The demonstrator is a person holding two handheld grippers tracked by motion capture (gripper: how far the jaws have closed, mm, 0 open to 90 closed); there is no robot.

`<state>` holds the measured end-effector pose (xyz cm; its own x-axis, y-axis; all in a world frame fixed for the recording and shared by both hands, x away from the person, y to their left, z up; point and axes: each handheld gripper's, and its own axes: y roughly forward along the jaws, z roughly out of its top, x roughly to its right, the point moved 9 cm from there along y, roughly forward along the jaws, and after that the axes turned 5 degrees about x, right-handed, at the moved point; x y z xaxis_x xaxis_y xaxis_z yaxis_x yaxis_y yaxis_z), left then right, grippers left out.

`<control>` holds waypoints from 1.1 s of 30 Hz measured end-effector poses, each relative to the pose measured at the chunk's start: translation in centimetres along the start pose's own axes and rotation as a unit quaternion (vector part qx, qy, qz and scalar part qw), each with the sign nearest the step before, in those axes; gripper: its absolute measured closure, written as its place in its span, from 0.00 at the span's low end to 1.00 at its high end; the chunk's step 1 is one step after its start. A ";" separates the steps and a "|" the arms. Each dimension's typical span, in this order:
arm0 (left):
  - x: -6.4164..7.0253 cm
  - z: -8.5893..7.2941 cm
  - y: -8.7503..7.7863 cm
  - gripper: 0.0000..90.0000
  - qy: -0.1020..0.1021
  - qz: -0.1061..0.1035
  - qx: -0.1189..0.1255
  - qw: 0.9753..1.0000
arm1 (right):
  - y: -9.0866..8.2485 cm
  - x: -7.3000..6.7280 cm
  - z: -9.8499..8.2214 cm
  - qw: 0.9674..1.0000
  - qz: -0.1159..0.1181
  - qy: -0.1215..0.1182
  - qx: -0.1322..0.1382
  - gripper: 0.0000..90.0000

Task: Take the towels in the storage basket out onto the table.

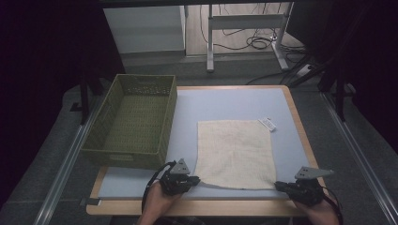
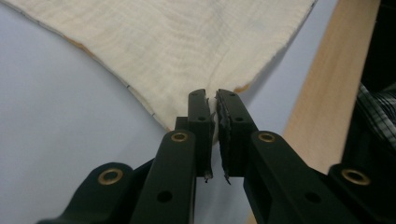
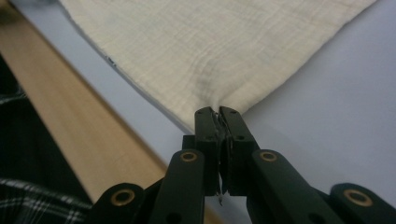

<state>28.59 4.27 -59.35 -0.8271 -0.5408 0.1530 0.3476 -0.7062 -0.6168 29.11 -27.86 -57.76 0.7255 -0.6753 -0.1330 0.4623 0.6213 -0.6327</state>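
A: What is hard to see here?

B: In the high view the person's forearms are cut off by the bottom edge, and both tools are dark lumps low in the frame, so their jaws cannot be read there. The small white tag by the cloth's upper right corner is too small to read. In the left gripper view a strip of checked fabric at the right edge is cut off by the frame; the same pattern fills the lower left corner of the right gripper view.

A: And where is the cloth?

B: The cream cloth lies flat on the pale blue counter, right of centre in the high view, with the green woven basket to its left, apart from it. The basket hangs over the counter's left edge.

A: The left tool?

B: The left tool sits at the cloth's lower left corner. In its own view the left tool has its jaws drawn narrow, pinching that corner; the cloth puckers just above the tips.

A: The right one?

B: The right tool is at the lower right corner. In its own view the right tool is clamped on the corner, the weave gathering into small folds at the tips, the counter's wooden rim running down the left.
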 end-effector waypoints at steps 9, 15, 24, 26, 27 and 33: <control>-1.2 1.1 -1.0 0.51 -0.023 0.030 0.037 0.999 | -1.0 0.5 1.0 1.000 -0.011 0.002 0.019 0.79; -3.4 2.8 0.8 0.42 -0.033 0.057 0.039 0.997 | 0.2 3.3 2.9 0.999 -0.037 0.007 0.027 0.69; -7.7 6.1 4.1 0.38 -0.033 0.091 0.035 0.995 | 2.9 6.9 5.8 0.998 -0.048 0.029 0.036 0.53; -8.7 6.8 4.6 0.37 -0.031 0.100 0.036 0.994 | 3.4 7.6 6.4 0.998 -0.055 0.024 0.037 0.49; -8.7 6.8 4.6 0.37 -0.031 0.100 0.036 0.994 | 3.4 7.6 6.4 0.998 -0.055 0.024 0.037 0.49; -11.0 8.7 5.7 0.35 -0.035 0.114 0.031 0.992 | 4.6 9.8 7.9 0.995 -0.090 0.007 0.030 0.46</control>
<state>43.56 2.22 -57.82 -0.6920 -0.7185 0.0694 0.5500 -0.5871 -0.5940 42.36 -28.47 -55.95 0.6205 -0.7835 -0.0322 0.6147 0.5115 -0.6004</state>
